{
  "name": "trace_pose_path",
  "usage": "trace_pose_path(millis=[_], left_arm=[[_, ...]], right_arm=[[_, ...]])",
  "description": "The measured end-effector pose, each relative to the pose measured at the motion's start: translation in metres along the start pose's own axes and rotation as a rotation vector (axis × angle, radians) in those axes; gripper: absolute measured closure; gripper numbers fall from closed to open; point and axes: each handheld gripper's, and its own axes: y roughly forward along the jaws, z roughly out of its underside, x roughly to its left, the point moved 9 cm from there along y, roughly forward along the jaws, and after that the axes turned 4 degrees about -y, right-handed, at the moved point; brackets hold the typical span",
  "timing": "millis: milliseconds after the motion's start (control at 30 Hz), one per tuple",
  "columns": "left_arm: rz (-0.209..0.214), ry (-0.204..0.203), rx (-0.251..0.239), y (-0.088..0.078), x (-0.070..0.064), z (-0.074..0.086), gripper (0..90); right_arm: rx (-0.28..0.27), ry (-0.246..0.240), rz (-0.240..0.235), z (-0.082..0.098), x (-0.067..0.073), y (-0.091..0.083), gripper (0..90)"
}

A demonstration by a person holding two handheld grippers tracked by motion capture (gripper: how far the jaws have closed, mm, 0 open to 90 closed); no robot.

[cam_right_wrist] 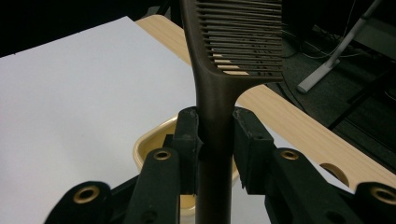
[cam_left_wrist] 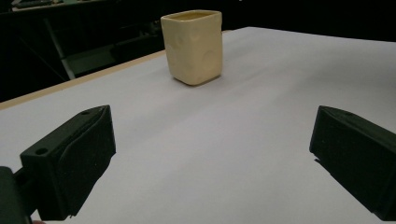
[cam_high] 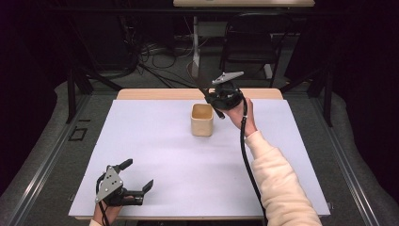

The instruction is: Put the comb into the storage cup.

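Right gripper (cam_right_wrist: 215, 140) is clamped on the handle of a dark comb (cam_right_wrist: 219, 84); pads squeeze the handle from both sides. The comb's long axis runs along the jaws: in the right gripper view the handle goes straight up between them and the toothed end is farthest from the hand. In the high view the same gripper (cam_high: 214, 96) hangs in the air just beside and above the cream cup (cam_high: 202, 119), on the cup's far-right side, with the comb (cam_high: 196, 75) angling up and away from the cup.

Key relation: the cup's open mouth (cam_right_wrist: 154, 140) sits right under and behind the clamped handle, so the cup is below the gripper, slightly toward the person. Judgement: to drop the comb in handle first, the handle's end has to line up over the opening.

Left gripper (cam_high: 128, 178) rests near the table's front edge, well apart from the cup, jaws wide apart and empty. From the left gripper view the cup (cam_left_wrist: 192, 46) is ahead and up the table. The right hand is far nearer.

Materials: the comb looks like matte hard plastic, thin with fine parallel teeth. The cup is squarish with rounded corners, glossy, dimpled walls, likely ceramic. It stands upright on a white sheet (cam_high: 155, 155) over the wooden table (cam_high: 155, 94).
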Motion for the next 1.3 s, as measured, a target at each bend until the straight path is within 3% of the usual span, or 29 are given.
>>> trace_pose_path(millis=[900, 1300], left_arm=[[-0.006, -0.003, -0.002, 0.0, 0.001, 0.0, 0.3], [-0.004, 0.001, 0.0, 0.0, 0.001, 0.0, 0.3]], right_arm=[[-0.038, -0.018, -0.005, -0.022, 0.008, 0.01, 72.7], [-0.03, -0.034, -0.003, -0.026, 0.009, 0.015, 72.6]])
